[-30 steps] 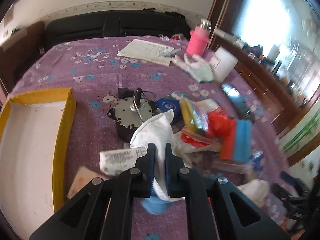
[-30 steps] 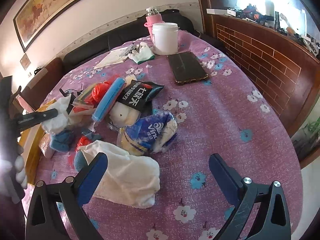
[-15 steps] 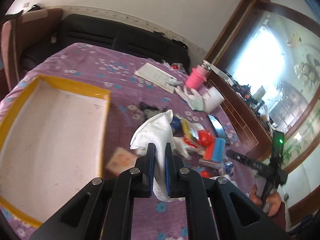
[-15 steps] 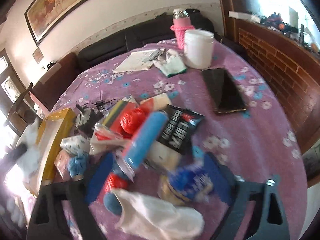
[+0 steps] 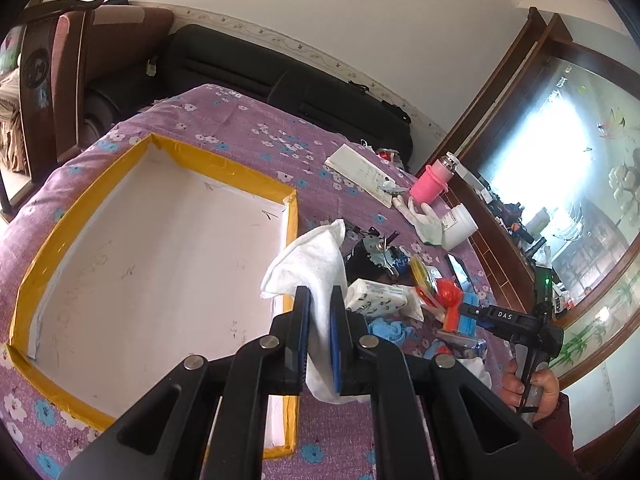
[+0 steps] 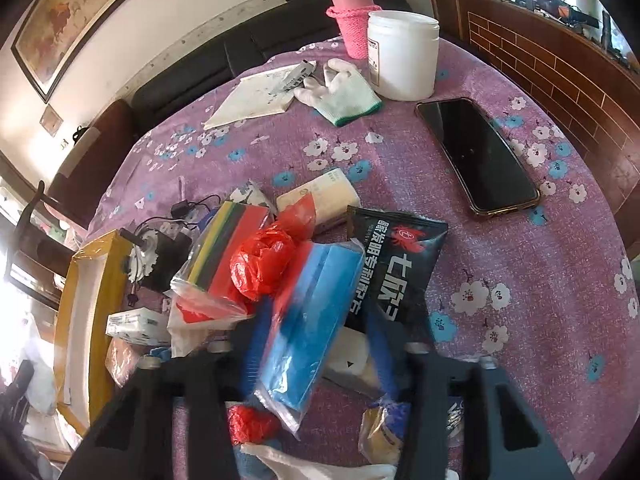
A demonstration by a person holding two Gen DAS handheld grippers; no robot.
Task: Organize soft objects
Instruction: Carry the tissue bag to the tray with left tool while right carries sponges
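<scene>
The left tool (image 5: 319, 334) is clamped on a white cloth (image 5: 310, 264), which stands up from between its pads and hangs below them. It sits over the near right corner of the yellow-rimmed tray (image 5: 294, 220), whose white floor is bare. The step in hand looks like dropping the cloth into that tray. To do it well, carry the cloth further in over the floor before letting go, since here it hangs above the rim and could drape over the edge or fall outside onto the counter (image 5: 224, 120). Lower it close to the floor, then part the pads fully so the fabric slips free instead of catching.

The right tool (image 6: 316, 350) has just been closing, and its jaws now stand on either side of a bagged blue sponge (image 6: 316, 312) in the heap on the counter. The view is blurred, so I cannot tell whether the pads are pressing on it yet. The bag is slippery plastic and part of its length lies under the red bag (image 6: 262, 264) and against the black packet (image 6: 394, 264). A good grip takes the sponge body itself, not only the loose film, and squeezes until the foam gives a little. Lift slowly and straight so the neighbours slide off and do not get dragged along. The phone (image 6: 478, 152) lies well apart and is no obstacle.
</scene>
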